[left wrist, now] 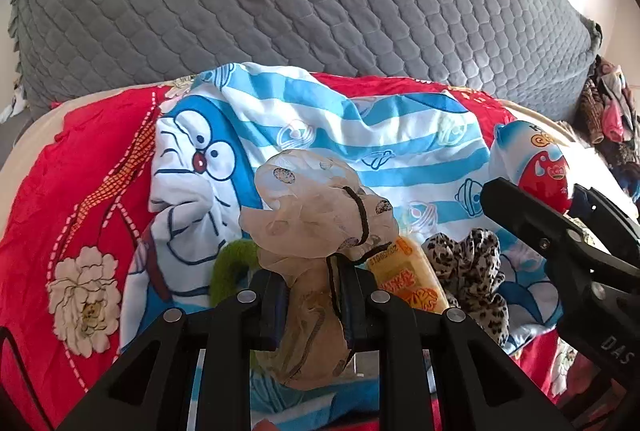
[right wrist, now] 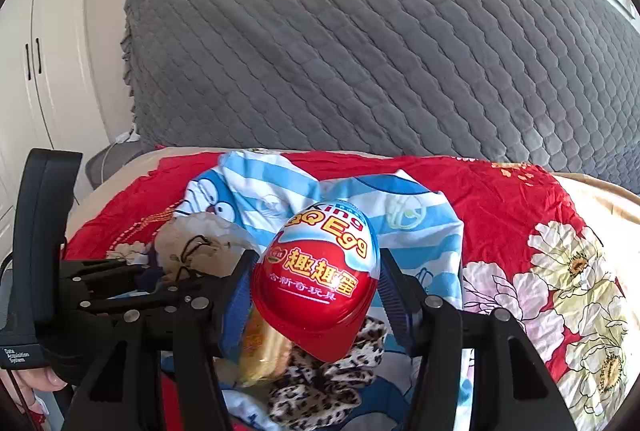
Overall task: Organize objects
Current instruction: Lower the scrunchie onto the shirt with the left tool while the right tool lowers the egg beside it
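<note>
1. Left wrist view: the left gripper (left wrist: 312, 295) is pinching one beige sheer pouch (left wrist: 308, 215) low down, its jaws nearly together. The pouch's bulging top rises just ahead of the tips, and a dark drawstring (left wrist: 360, 215) loops around it. What the pouch holds cannot be seen.
2. Just past the tips, on a blue-striped cartoon cloth (left wrist: 320, 127), lie one yellow snack packet (left wrist: 412, 279) to the right, one leopard-print scrunchie (left wrist: 468, 267) further right, and one green fuzzy item (left wrist: 232, 263) to the left.
3. The right gripper (left wrist: 560, 215) reaches in from the right, with the toy egg (left wrist: 540, 167) at its tips.
4. Right wrist view: the right gripper (right wrist: 316, 279) stands half spread, clamped on one red and white toy egg (right wrist: 320, 271), which sits between its blue pads (right wrist: 236, 303).
5. Below the egg lie the snack packet (right wrist: 260, 351) and scrunchie (right wrist: 340, 371); the left gripper (right wrist: 132, 295) with the pouch (right wrist: 192, 243) is to the left.
</note>
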The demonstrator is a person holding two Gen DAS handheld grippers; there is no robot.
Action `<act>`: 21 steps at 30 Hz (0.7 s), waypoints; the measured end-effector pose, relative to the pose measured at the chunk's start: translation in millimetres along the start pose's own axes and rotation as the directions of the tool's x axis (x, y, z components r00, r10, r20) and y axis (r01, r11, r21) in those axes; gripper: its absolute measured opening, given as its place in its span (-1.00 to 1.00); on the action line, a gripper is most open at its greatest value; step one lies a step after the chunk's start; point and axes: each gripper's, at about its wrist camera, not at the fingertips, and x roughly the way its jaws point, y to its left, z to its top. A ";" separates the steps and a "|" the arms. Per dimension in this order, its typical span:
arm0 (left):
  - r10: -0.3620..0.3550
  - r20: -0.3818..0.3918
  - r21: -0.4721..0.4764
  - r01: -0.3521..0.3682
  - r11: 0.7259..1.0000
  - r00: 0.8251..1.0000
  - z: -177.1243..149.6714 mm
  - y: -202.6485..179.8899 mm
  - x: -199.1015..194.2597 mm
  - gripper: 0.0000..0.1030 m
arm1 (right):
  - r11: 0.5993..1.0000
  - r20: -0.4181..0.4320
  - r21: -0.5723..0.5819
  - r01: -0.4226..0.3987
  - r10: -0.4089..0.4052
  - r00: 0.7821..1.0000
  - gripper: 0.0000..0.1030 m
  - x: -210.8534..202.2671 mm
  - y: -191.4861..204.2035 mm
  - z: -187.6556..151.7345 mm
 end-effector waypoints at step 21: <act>0.003 -0.007 -0.004 -0.003 1.000 1.000 9.9 -8.1 23.1 -0.58 | 1.000 -0.029 0.013 0.001 -0.001 1.000 0.13 30.3 -16.2 -10.8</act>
